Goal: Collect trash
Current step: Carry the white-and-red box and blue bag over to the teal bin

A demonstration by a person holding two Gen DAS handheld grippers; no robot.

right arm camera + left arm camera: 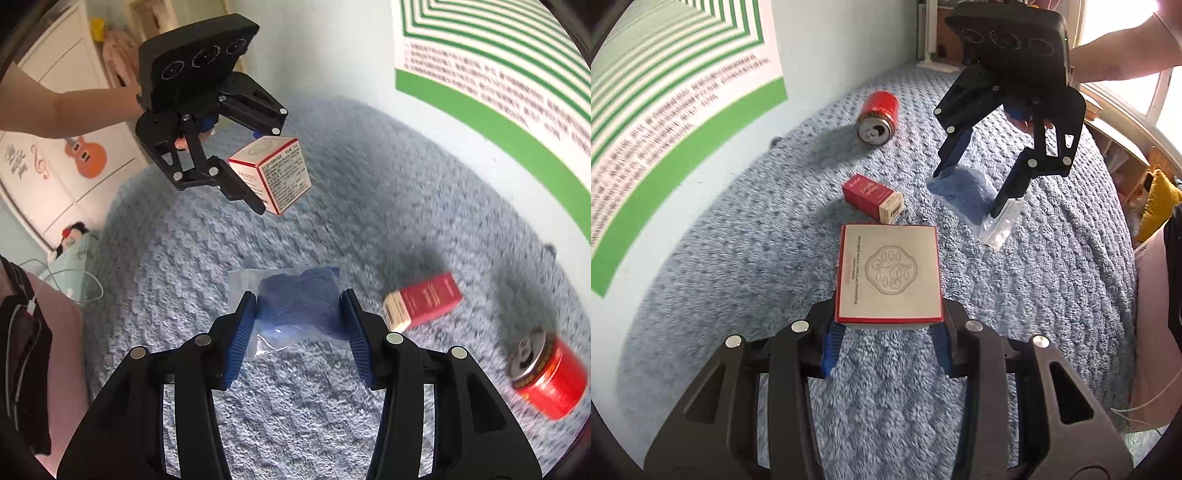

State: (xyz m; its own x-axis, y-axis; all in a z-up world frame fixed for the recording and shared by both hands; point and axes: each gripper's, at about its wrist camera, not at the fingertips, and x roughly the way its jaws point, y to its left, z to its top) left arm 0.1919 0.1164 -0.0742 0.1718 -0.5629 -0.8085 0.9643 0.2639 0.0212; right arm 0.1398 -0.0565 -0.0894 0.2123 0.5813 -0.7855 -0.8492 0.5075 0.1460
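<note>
My left gripper [886,330] is shut on a white cube box with red edges [888,273], held above the blue-grey blanket [738,280]. In the right wrist view the same box [286,173] hangs in the left gripper [260,171], clear of the blanket. My right gripper [297,306] is shut on a clear plastic bag with blue material inside [295,317], also lifted. From the left wrist view that bag [960,194] dangles from the right gripper [967,192]. A small red carton [873,197] [424,299] and a red drink can [877,118] [546,373] lie on the blanket.
A wall with a green-striped poster [683,122] borders the blanket on one side. A person's forearm [1119,59] holds the right gripper, and another forearm [66,110] holds the left. White cupboards with a guitar sticker [86,157] stand beyond the blanket's edge.
</note>
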